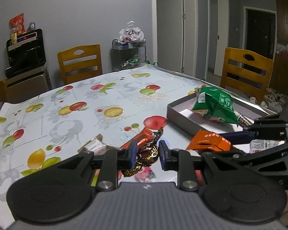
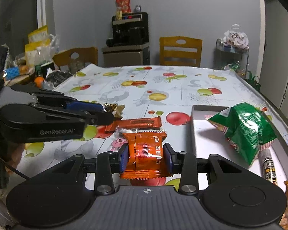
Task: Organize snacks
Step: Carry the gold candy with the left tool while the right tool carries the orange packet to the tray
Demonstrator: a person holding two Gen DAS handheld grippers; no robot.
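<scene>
Green snack bag (image 2: 245,130) hides the tray (image 2: 196,126) floor (partly).

The worktop (image 2: 182,76) wore a glossy cloth printed with apples and cherries. On its right side lay a shallow grey box (image 2: 194,126), open-topped. Left of the box an orange snack bar (image 2: 136,123) lay flat, with a small pink-printed wrapper (image 2: 116,143) nearer. At the far left edge stood a clutter of bags and bottles (image 2: 38,53).

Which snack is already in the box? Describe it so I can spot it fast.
On the fruit-print tablecloth, find the shallow grey box at the right edge. Inside lies a puffy green bag, beside a slim stick packet; it is the only green snack.
</scene>
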